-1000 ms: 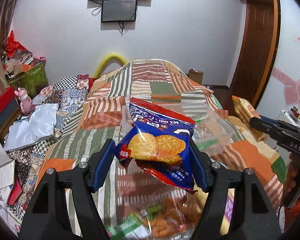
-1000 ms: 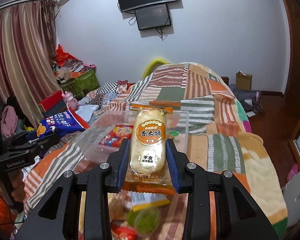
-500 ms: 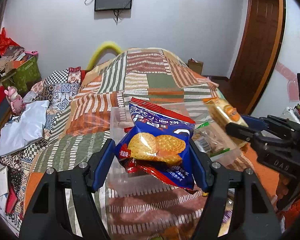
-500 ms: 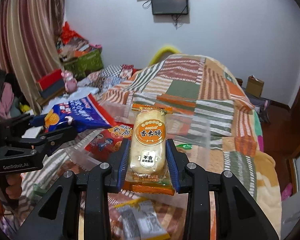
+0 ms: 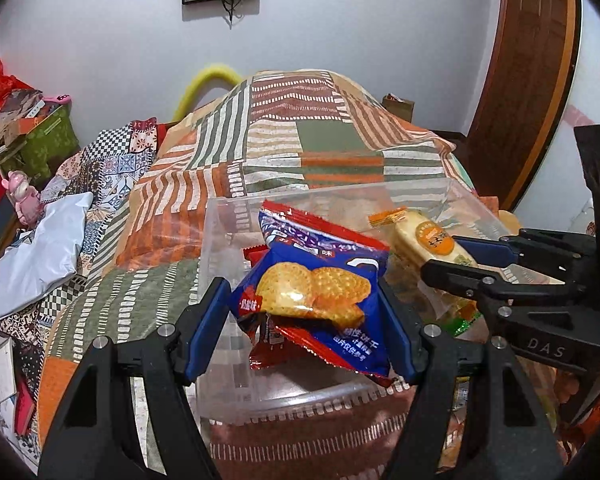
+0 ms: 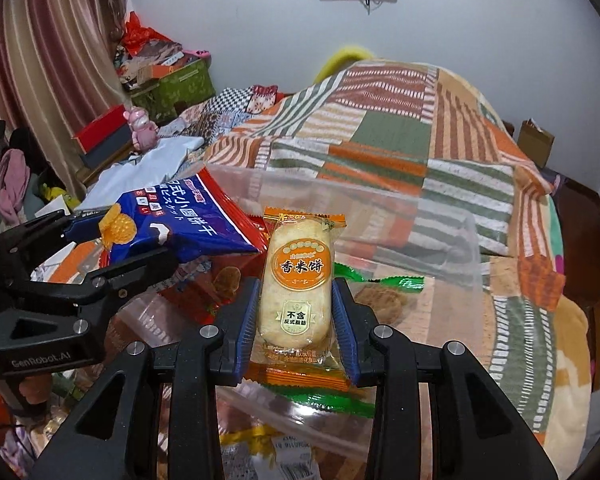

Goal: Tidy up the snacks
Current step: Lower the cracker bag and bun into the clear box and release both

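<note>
My left gripper (image 5: 306,312) is shut on a blue and red biscuit bag (image 5: 316,292) and holds it over the near part of a clear plastic box (image 5: 220,232) on the bed. My right gripper (image 6: 296,316) is shut on an orange-wrapped rice cracker pack (image 6: 298,280) and holds it above the same clear box (image 6: 452,236). The right gripper also shows in the left wrist view (image 5: 456,256), with the cracker pack (image 5: 424,236). The left gripper (image 6: 100,240) and its biscuit bag (image 6: 180,220) show at the left of the right wrist view. A red snack pack (image 6: 204,280) and a green-edged pack (image 6: 380,292) lie in the box.
The box rests on a patchwork striped blanket (image 5: 300,136). Loose snack packs (image 6: 252,452) lie in front of the box. Clothes and boxes (image 6: 160,80) clutter the left side by the curtain. A wooden door (image 5: 528,80) stands at the right.
Both grippers have moved forward and inward with their packs, from in front of the box to over it. The two grippers have come closer together.
</note>
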Available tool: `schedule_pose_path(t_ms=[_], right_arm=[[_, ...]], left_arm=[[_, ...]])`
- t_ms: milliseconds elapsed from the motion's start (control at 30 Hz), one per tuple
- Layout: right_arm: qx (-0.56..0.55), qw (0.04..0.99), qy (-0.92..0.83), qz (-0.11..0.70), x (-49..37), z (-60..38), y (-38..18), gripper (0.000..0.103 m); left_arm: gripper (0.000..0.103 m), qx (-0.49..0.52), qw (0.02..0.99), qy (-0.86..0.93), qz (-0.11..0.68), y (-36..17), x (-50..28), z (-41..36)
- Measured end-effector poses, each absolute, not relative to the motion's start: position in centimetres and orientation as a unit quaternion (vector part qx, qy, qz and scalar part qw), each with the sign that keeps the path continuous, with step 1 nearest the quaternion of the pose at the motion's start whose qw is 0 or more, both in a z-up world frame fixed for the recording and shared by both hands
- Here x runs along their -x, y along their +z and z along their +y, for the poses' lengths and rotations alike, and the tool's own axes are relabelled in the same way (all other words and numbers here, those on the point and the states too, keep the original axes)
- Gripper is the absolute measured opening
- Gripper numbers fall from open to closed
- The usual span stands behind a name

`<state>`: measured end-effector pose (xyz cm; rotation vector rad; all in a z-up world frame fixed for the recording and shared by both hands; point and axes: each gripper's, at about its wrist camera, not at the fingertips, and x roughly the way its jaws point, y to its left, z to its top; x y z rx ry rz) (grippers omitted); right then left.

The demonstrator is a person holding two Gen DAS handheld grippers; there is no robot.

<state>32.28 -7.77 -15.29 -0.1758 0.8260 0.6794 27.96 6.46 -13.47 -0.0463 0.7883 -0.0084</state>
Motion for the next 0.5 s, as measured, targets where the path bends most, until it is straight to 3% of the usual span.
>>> schedule_pose_path(t_ms=[367,500], right_arm=[[0.099,0.855,0.320,0.397,-32.11,-7.35,-15.55,0.035],[0.096,0.858,0.317,0.393,-31.82,-7.68,-15.19,0.044]], left_arm=[[0.071,0.020,0.920,0.002,0.391,-13.68,-27.96,6.36],[0.072,0.024,0.921,0.002,0.388,-13.16,-27.54,6.56]])
